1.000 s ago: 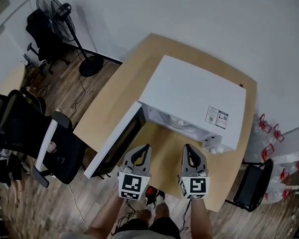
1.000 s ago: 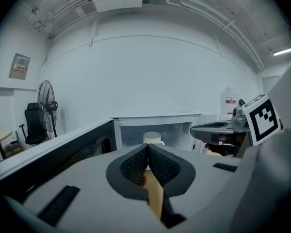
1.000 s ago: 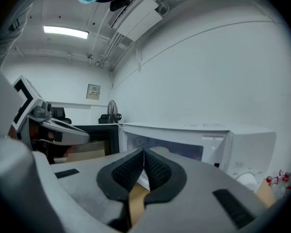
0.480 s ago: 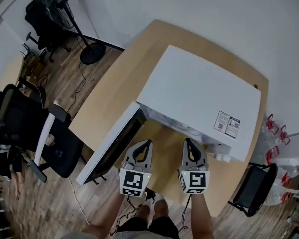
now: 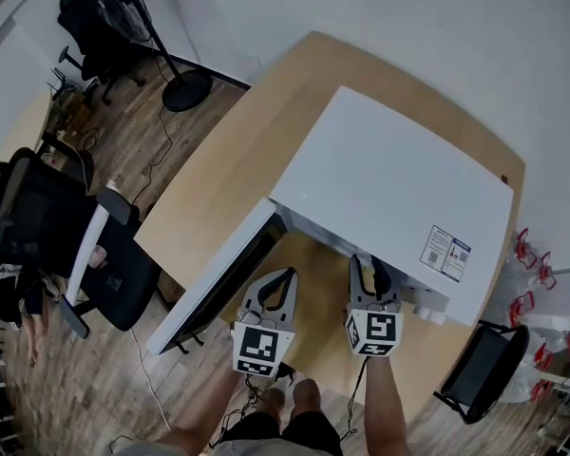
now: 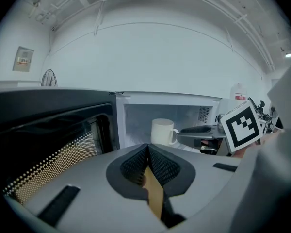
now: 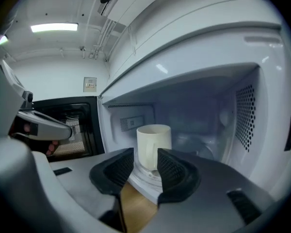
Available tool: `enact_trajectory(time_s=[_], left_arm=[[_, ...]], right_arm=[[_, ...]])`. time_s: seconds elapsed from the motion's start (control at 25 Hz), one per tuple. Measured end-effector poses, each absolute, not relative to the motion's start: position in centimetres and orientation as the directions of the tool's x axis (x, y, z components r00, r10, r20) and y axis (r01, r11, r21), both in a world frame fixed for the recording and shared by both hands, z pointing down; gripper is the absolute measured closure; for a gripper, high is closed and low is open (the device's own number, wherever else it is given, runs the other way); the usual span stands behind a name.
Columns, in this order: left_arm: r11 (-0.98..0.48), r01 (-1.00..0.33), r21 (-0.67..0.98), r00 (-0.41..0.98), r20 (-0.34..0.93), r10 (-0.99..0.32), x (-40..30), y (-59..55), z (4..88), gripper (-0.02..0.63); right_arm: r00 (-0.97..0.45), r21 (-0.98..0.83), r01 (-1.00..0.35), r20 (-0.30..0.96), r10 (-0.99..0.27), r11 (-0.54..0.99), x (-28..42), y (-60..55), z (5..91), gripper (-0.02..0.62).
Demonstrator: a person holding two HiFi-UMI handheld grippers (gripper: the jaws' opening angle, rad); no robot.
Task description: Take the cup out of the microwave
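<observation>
Sitting inside one microwave point(image 5: 389, 188) is one cup point(image 7: 153, 144).

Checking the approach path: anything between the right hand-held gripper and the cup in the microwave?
Nothing visible. The microwave door is swung open, and the cup stands in line with the right hand-held gripper, beyond its opening jaws, which have nothing between them yet.

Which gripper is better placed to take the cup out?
Right. The right gripper faces the microwave, jaws opening with the cup straight ahead, not yet between them. The left gripper is shut, nearer the door.
</observation>
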State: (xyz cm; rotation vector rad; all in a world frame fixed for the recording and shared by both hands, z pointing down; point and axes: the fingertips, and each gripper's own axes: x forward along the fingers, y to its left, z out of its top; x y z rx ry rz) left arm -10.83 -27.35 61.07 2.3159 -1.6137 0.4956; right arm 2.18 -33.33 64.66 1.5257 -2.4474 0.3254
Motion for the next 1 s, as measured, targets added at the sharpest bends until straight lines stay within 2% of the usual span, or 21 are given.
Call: enact_trajectory(time_s=[0.4, 0.6, 1.0], left_arm=[[-0.344, -0.938, 0.034, 0.323, 0.44, -0.838, -10.0, -27.4, 61.8, 0.584], [-0.327, -0.944, 0.04, 0.31, 0.443, -0.841, -10.2, -27.5, 62.1, 0.584], [-0.3, -0.954, 0.023, 0.281, 0.43, -0.858, -10.9, -27.4, 61.4, 0.584]], right_arm=[[-0.421, -0.042, -0.898, 0.365, -0.83, 0.437, 1.7, -35.5, 66.2, 0.453], [-0.404, -0.015, -0.902, 0.375, -0.834, 0.431, 2.0, -35.9, 66.4, 0.537], [-0.424, 0.016, -0.888, 0.36, -0.831, 0.46, 1.8, -35.4, 65.9, 0.543]])
